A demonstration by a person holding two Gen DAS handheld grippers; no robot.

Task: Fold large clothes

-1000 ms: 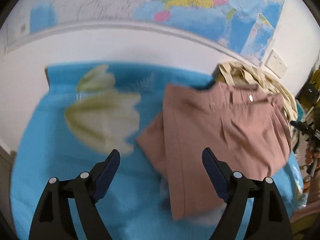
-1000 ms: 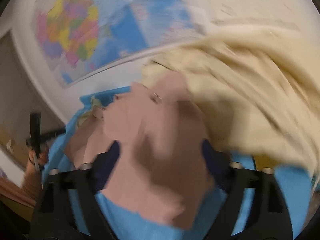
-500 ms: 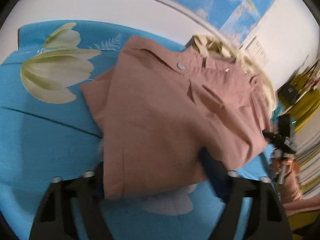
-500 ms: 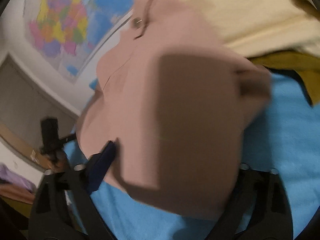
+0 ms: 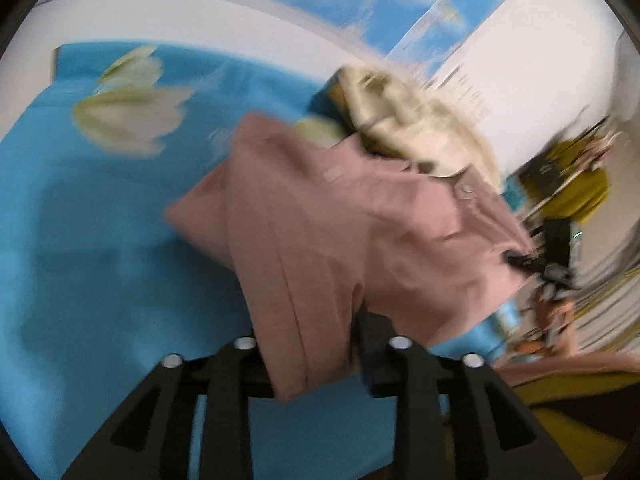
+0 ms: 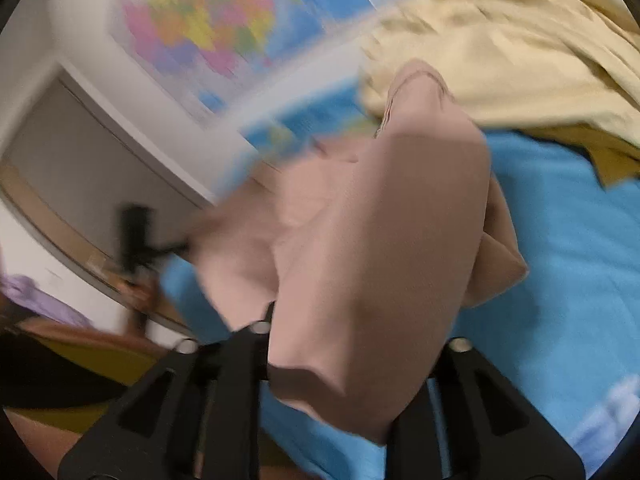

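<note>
Both grippers — left (image 5: 310,354), right (image 6: 352,364) — have advanced, fingers closing around pink shorts (image 5: 340,232); only left view shows tulip print (image 5: 128,120).

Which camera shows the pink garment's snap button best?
Left wrist view: the pink garment spreads out there, its snap button visible near the cream clothes. Right wrist view shows only bunched, blurred pink fabric; no button discernible.

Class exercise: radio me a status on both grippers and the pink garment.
Both grippers, left and right, closing on pink shorts. Shorts partly lifted off blue blanket. Cream garment pile close behind.
</note>
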